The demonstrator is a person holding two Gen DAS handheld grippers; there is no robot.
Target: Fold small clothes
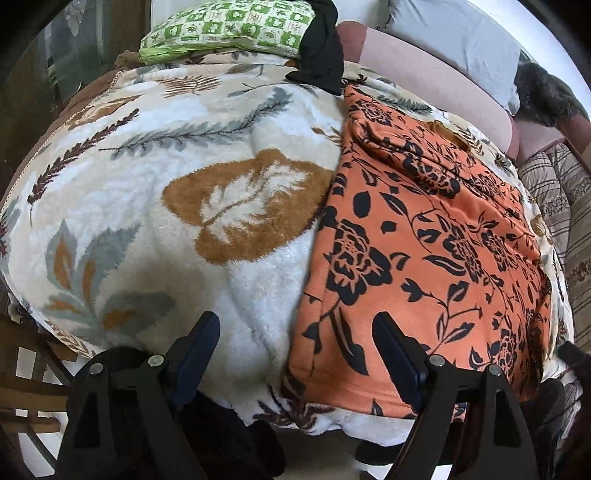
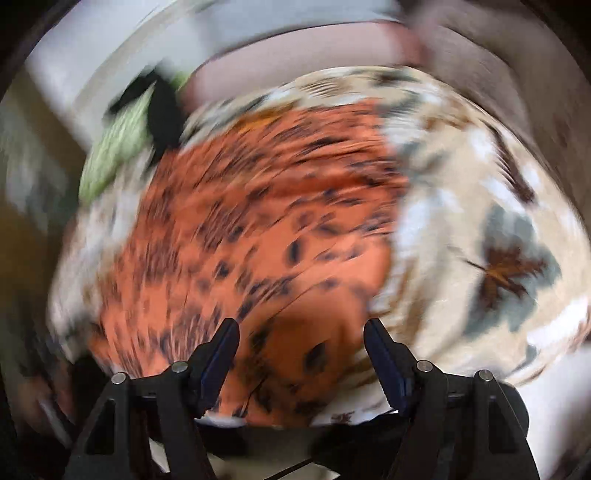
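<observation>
An orange garment with a black flower print (image 1: 424, 236) lies flat, folded lengthwise, on the right part of a fleece blanket (image 1: 147, 192). My left gripper (image 1: 295, 325) is open and empty, above the garment's near left edge. In the right wrist view, which is blurred by motion, the same garment (image 2: 258, 221) fills the middle. My right gripper (image 2: 301, 332) is open and empty, above the garment's near end.
A green checked pillow (image 1: 229, 26) and a black cloth (image 1: 321, 51) lie at the far end of the blanket. A pink cushion (image 1: 424, 74) and a grey pillow (image 1: 454, 37) sit at the back right. A wooden chair (image 1: 26, 387) stands at the lower left.
</observation>
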